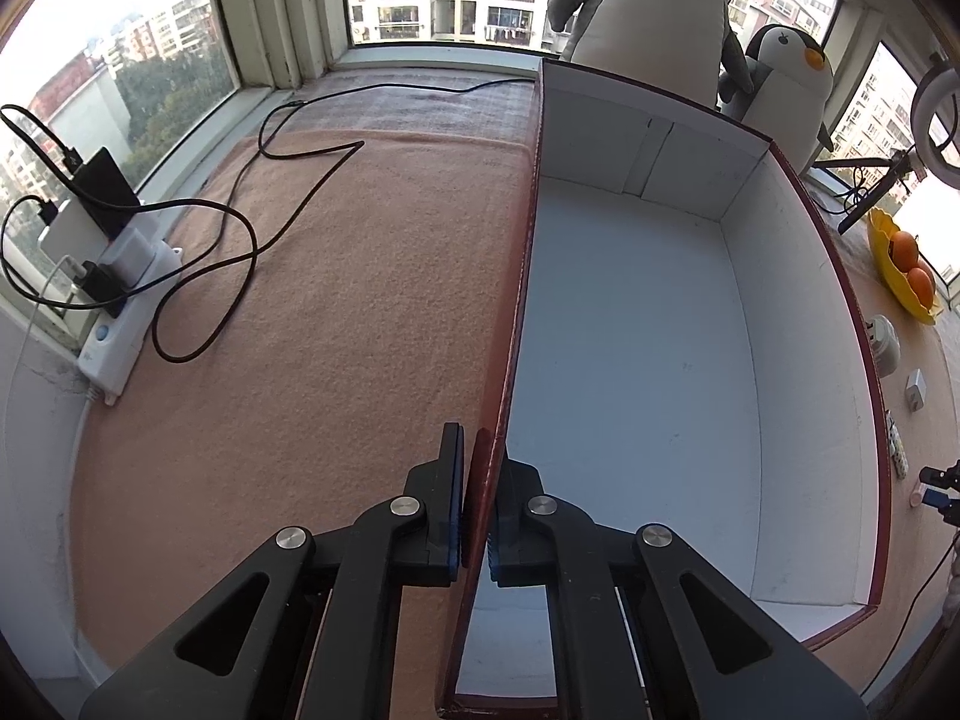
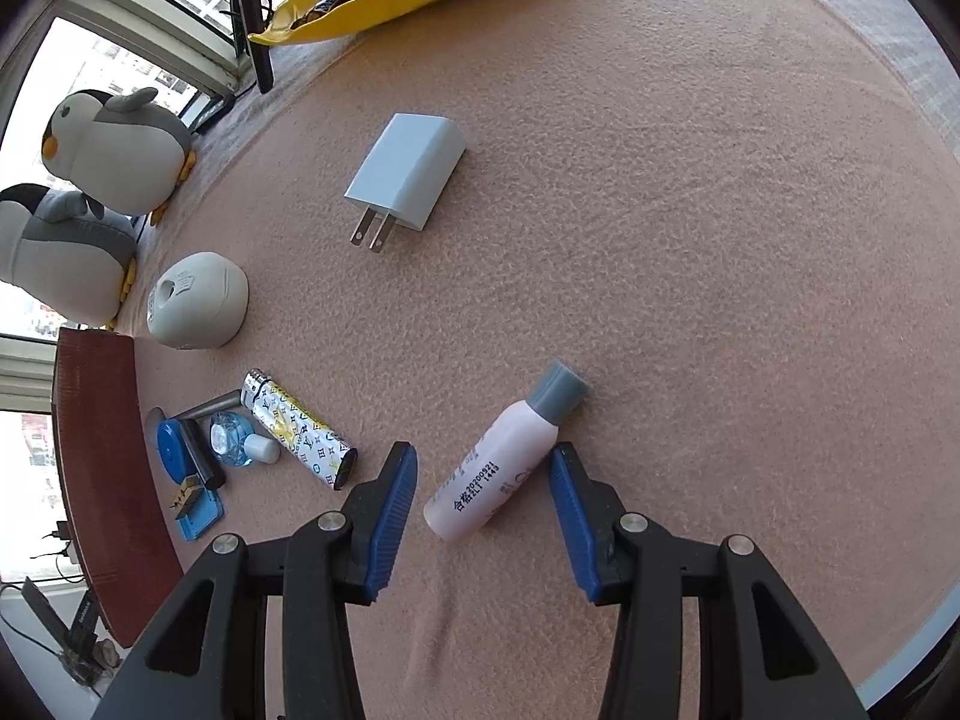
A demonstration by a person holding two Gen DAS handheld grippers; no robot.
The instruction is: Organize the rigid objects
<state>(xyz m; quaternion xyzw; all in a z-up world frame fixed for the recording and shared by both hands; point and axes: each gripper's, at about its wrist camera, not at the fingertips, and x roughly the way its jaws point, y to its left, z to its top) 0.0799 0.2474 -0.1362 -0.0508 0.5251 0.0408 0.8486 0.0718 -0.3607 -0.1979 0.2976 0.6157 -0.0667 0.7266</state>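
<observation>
My left gripper (image 1: 476,495) pinches the box (image 1: 630,324) wall, steadying it. My right gripper (image 2: 483,483), jaws wide, straddles the bottle (image 2: 501,468) lying on the surface; I'd centre it before closing.

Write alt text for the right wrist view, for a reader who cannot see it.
Open right tongs straddle a pink bottle with a grey cap, lying on a peach blanket. Beyond it lies a white charger; to the left are a patterned lighter, a round white device and two plush penguins.
</observation>
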